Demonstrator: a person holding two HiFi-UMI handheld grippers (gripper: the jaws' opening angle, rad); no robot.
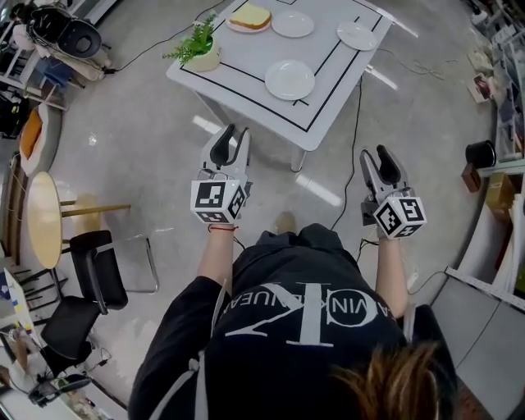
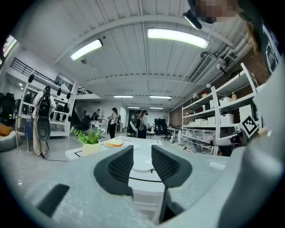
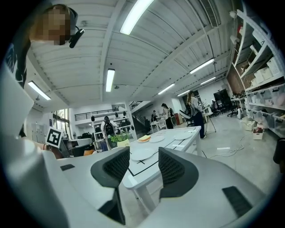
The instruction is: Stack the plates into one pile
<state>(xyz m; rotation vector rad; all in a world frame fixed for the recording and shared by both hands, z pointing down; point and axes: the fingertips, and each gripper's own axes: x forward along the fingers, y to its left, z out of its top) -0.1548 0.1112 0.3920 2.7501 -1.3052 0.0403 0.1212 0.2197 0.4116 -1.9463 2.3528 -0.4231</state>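
Tabletop (image 1: 246, 57), white with black lines, is the landmark here. The person stands on the floor off its near corner, probably short of reach. On the table's left corner sits a potted plant (image 1: 199, 49). Four plates lie apart on the table, so no pile exists yet. The bread plate (image 1: 249, 18) is at the far edge, with a bare far plate (image 1: 293, 24) just beside it. The right-edge plate (image 1: 358, 35) lies toward the table's right side, and the nearest plate (image 1: 289, 79) sits just behind the near corner.

Both grippers are held off the table, pointing toward it. The left gripper (image 1: 236, 131) has its jaws partly apart with nothing between them, and the right gripper (image 1: 373, 152) is the same.

The nearest plate lies ahead of the left gripper and a little to its right, so the left hand looks closer to it. The right-edge plate lies beyond the right gripper. Being round, the plates offer no long axis to line up with.
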